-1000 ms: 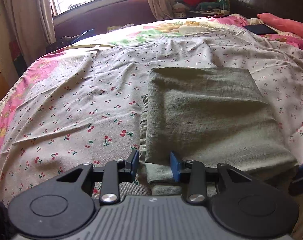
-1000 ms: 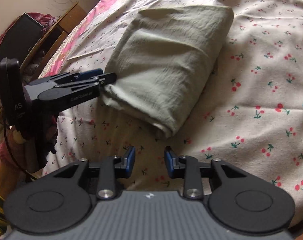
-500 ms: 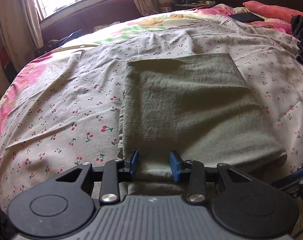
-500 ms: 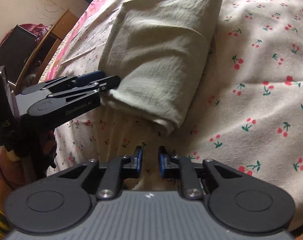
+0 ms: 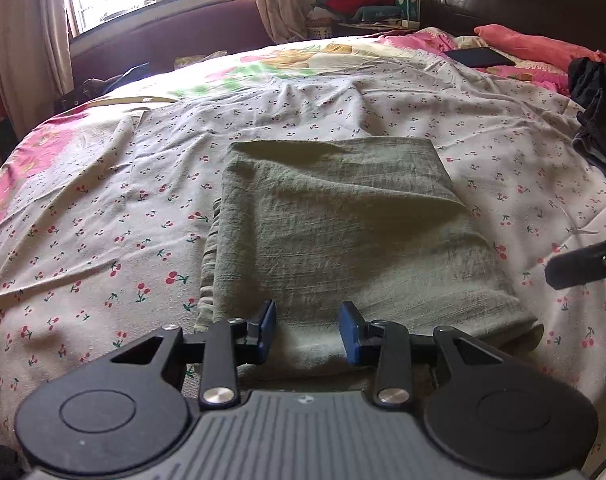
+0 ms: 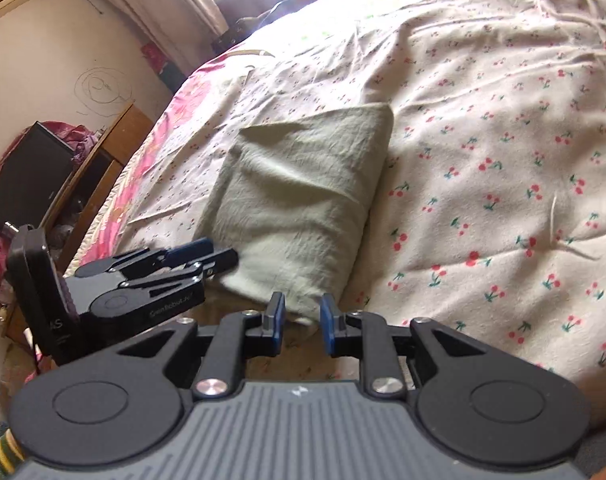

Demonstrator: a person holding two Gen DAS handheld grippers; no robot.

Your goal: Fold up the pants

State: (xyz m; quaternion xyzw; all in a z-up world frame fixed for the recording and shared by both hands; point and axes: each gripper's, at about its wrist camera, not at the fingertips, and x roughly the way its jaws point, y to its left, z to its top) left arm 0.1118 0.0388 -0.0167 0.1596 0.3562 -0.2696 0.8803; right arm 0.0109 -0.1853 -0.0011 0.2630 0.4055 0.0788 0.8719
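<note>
The folded pants [image 5: 343, 236] are laid flat on the bed [image 5: 103, 208]. Their near edge is flanked by the spread left hand-held gripper [image 5: 307, 330]; the empty right hand-held gripper [image 6: 301, 322] is being opened.

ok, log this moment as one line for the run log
stage: pants folded on bed | left gripper: open, astride near edge | right gripper: opening, corner between jaws, no pinch

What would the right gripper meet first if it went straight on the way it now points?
Most likely the near corner of the folded pants: that corner sits just ahead of the right gripper, between its opening jaws. Depth is unclear, so it might meet the cherry-print sheet beneath first.
</note>
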